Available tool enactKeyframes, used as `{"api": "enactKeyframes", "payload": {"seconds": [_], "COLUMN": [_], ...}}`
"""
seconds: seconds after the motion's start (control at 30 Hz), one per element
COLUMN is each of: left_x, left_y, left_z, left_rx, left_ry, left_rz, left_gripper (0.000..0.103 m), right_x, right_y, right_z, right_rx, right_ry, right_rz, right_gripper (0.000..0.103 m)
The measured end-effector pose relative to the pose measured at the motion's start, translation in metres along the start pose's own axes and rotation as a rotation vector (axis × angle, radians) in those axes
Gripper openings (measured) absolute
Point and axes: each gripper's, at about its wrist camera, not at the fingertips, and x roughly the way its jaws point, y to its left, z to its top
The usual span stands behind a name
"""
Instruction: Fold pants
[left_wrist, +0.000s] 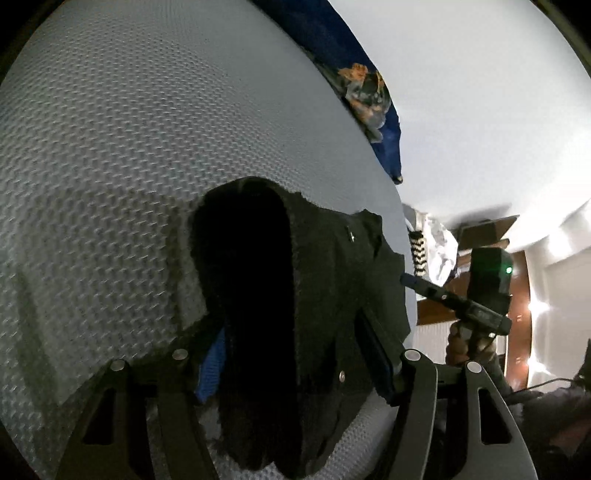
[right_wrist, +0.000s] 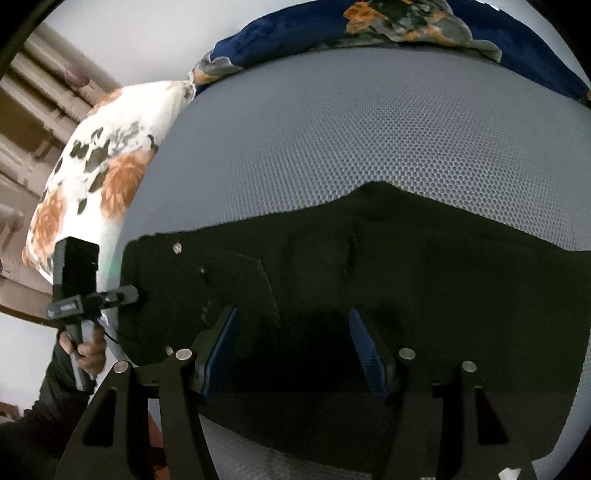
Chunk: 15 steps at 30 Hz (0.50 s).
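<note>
Black pants (right_wrist: 369, 266) lie on a grey honeycomb-textured mattress (right_wrist: 332, 140). In the left wrist view the pants (left_wrist: 266, 295) bunch up between my left gripper's (left_wrist: 295, 354) blue-padded fingers (left_wrist: 212, 369), which stand wide apart around the cloth. In the right wrist view my right gripper (right_wrist: 295, 343) is open with both fingers (right_wrist: 221, 343) resting over the black fabric near the waist, where a metal button (right_wrist: 177, 248) shows. The left gripper also shows in the right wrist view (right_wrist: 129, 293), touching the pants' left edge. The right gripper shows in the left wrist view (left_wrist: 410, 278).
A dark blue floral blanket (right_wrist: 369, 26) lies along the mattress's far edge. A white and orange floral pillow (right_wrist: 103, 162) sits at the far left. A white wall (left_wrist: 480, 92) and wooden furniture (left_wrist: 517, 295) stand beyond the mattress.
</note>
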Motion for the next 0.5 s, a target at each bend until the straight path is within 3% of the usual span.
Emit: {"api": "enactKeyframes", "payload": {"seconds": [0.17, 0.3, 0.5], "left_x": [0.009, 0.013, 0.022], "left_y": [-0.012, -0.023, -0.055], "left_z": [0.003, 0.002, -0.001], "left_rx": [0.013, -0.004, 0.028], "left_ry": [-0.018, -0.033, -0.065], "left_rz": [0.072, 0.215, 0.402], "left_gripper": [0.063, 0.047, 0.039], "right_x": [-0.010, -0.020, -0.033], "right_y": [0.003, -0.001, -0.009], "right_z": [-0.004, -0.009, -0.016], "right_rx": [0.007, 0.012, 0.022], "right_ry": [-0.040, -0.069, -0.111], "right_rz": [-0.004, -0.003, 0.013], "right_gripper": [0.059, 0.059, 0.059]}}
